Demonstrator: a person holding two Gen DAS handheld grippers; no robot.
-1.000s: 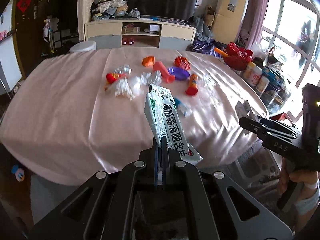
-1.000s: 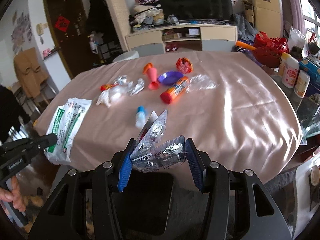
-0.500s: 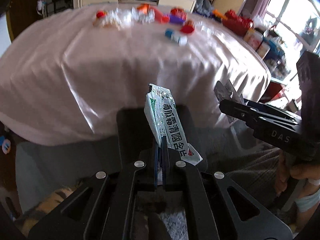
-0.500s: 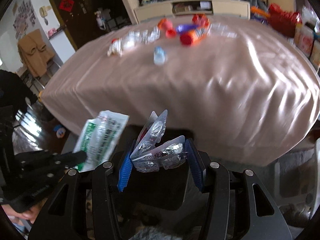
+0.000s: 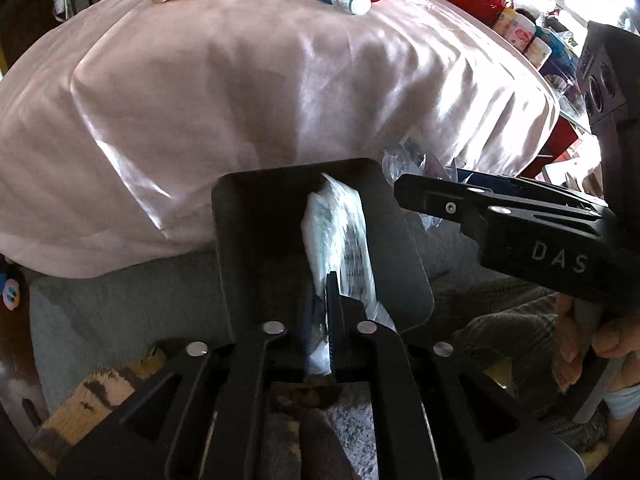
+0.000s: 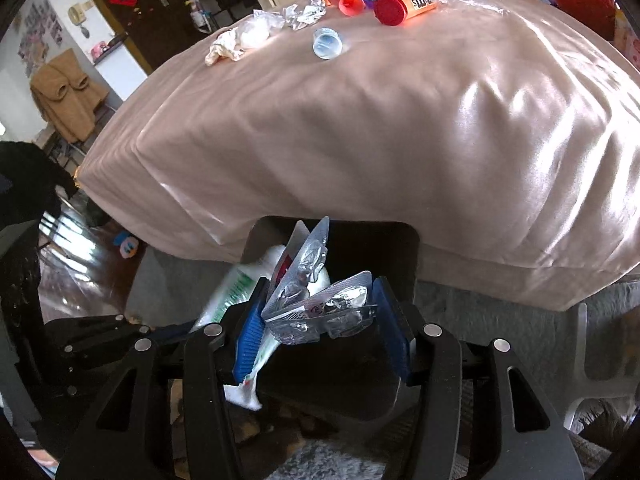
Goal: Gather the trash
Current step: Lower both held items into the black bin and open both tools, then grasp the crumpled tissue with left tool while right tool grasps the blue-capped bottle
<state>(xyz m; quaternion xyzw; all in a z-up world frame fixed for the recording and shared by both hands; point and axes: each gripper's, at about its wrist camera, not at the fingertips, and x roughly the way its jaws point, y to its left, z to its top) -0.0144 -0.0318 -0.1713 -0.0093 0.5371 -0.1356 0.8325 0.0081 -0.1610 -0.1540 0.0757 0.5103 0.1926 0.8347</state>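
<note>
Trash bin (image 5: 256,216) is sitting near us; our left jaws are pinching a blurred packet (image 5: 344,236), our right jaws clamping crumpled blister packs (image 6: 320,308).

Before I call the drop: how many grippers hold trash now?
2. The left gripper is shut on a white-and-green plastic packet; the right gripper on silver blister packs, both above the black bin.

Open mouth of black bin (image 5: 280,184) partly filled by white packet (image 5: 340,232); draped table edge (image 5: 240,128) just behind, right gripper (image 5: 472,204) crowding the rim's right side.
</note>
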